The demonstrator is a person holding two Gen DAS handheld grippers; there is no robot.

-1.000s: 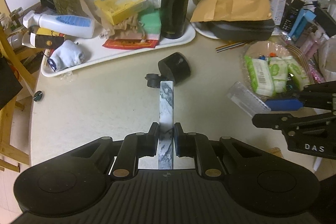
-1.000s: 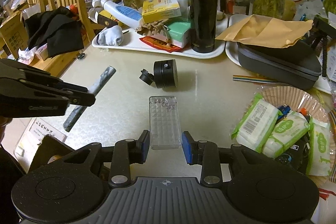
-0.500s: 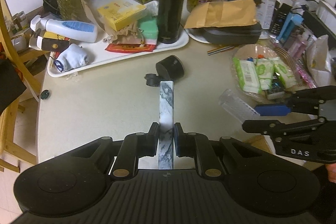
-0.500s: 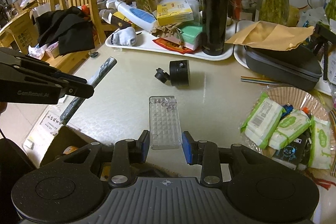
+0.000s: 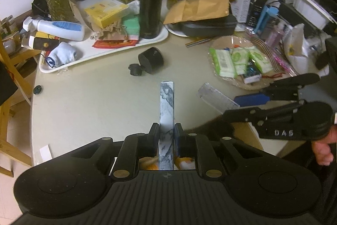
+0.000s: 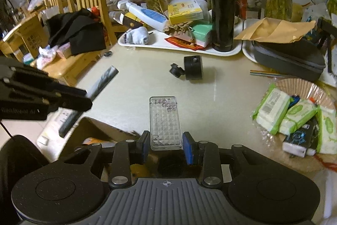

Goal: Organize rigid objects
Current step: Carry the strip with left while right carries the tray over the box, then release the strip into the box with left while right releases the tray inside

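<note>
Near the surface's (image 5: 88, 102) front edge, your left tool (image 5: 166, 136) clamps the marble bar (image 5: 167, 107); your right tool (image 6: 166, 146) grips the clear case (image 6: 165, 122), both raised.

Right gripper (image 6: 166, 146) holds clear case (image 6: 165, 122) pointing ahead, over table (image 6: 134, 85) edge. Camera mount (image 6: 190, 70) farther ahead. Left gripper (image 6: 69, 98), far left, holds marbled bar (image 6: 101, 83). Open box (image 6: 84, 136) below-left.

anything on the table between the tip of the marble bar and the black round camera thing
Nothing: in the left wrist view, bare tabletop runs from the marble bar tip to the black round camera.
</note>
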